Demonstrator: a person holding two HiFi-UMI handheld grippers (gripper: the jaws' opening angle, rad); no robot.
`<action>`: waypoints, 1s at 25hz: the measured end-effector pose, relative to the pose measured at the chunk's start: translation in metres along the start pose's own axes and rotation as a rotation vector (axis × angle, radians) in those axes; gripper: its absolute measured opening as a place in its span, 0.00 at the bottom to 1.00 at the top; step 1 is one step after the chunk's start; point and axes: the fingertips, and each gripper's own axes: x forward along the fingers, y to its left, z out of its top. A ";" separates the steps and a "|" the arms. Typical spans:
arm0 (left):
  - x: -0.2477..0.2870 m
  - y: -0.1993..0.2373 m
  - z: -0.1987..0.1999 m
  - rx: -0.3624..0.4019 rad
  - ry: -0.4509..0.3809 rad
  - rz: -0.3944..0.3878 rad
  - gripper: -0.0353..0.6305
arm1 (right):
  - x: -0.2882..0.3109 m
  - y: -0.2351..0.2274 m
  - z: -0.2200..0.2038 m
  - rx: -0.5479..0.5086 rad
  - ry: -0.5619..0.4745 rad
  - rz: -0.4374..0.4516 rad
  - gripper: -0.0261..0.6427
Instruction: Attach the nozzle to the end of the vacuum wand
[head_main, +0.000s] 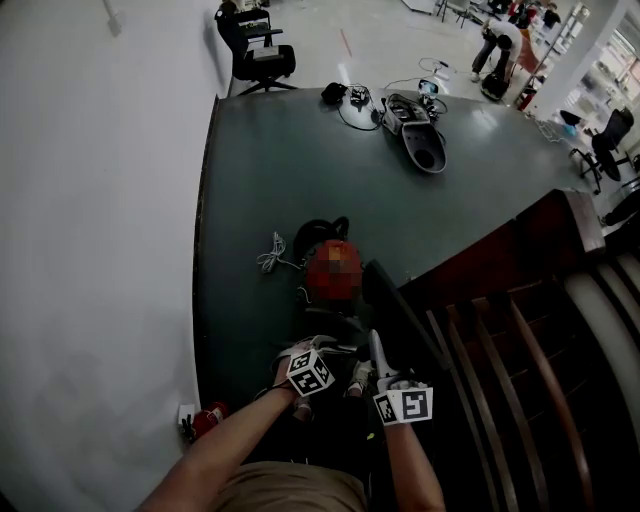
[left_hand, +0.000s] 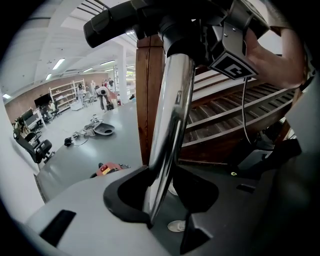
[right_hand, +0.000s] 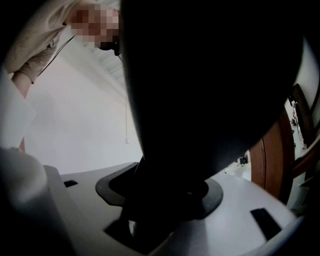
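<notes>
A chrome vacuum wand (left_hand: 172, 115) stands upright between the jaws of my left gripper (left_hand: 160, 220). It leans on the left jaw, and floor shows between it and the right jaw. A black nozzle (left_hand: 150, 20) sits at the wand's upper end. My right gripper (right_hand: 160, 210) is shut on that nozzle (right_hand: 210, 75), which fills its view. In the head view both grippers, left (head_main: 320, 350) and right (head_main: 380, 365), are close together low in the middle, beside the black nozzle (head_main: 395, 300). The red and black vacuum body (head_main: 322, 240) lies on the floor just beyond.
A wooden staircase (head_main: 520, 330) runs along the right, its post (left_hand: 150, 100) right behind the wand. A white wall (head_main: 100, 200) borders the left. Farther off lie another vacuum part with cables (head_main: 420, 135), an office chair (head_main: 255, 50) and a person (head_main: 497, 45).
</notes>
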 end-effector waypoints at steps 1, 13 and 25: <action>0.000 -0.001 0.000 -0.001 -0.001 0.001 0.29 | -0.001 0.001 0.000 -0.021 0.000 -0.003 0.43; -0.003 -0.003 -0.002 -0.012 -0.015 0.019 0.29 | -0.005 0.010 0.005 -0.071 -0.023 -0.027 0.43; -0.003 -0.005 -0.005 -0.025 -0.032 0.025 0.29 | -0.012 0.002 -0.004 -0.044 -0.032 -0.072 0.43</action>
